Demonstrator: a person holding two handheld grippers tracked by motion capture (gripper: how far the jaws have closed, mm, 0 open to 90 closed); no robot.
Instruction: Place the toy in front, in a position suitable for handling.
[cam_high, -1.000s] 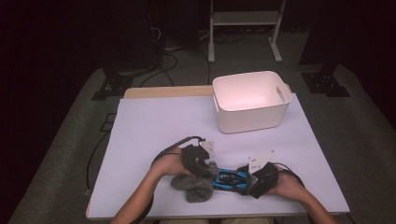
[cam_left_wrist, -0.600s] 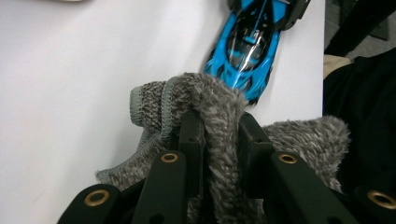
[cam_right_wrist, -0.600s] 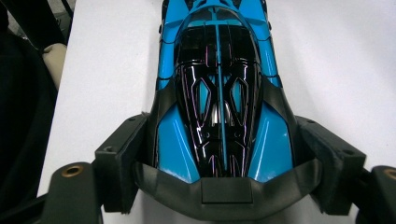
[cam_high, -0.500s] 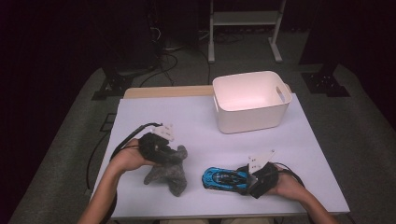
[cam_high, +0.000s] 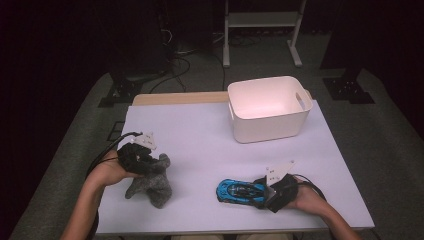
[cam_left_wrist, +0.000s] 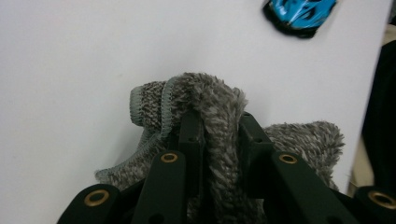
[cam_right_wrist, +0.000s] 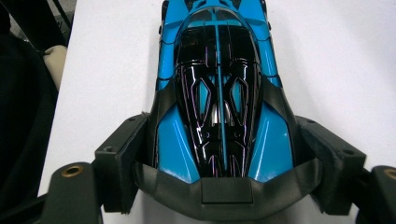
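Observation:
A fuzzy grey sock (cam_high: 150, 182) lies at the table's front left. My left gripper (cam_high: 137, 159) is shut on a fold of this sock (cam_left_wrist: 219, 121), which rises between the two black jaws. A blue and black toy car (cam_high: 241, 192) sits at the front right, nose pointing left. My right gripper (cam_high: 270, 192) holds the car's rear end (cam_right_wrist: 219, 135), a jaw pressed against each side. The car's front (cam_left_wrist: 299, 14) also appears at the top of the left gripper view.
A white plastic bin (cam_high: 269, 107) with handle cutouts stands at the back right of the white table (cam_high: 200, 135). A wooden board (cam_high: 175, 98) lies along the far edge. Cables and a metal stand are on the floor behind.
My left gripper pulled the grey sock leftward, away from the car, over the past second. The right gripper and the toy car stayed in place.

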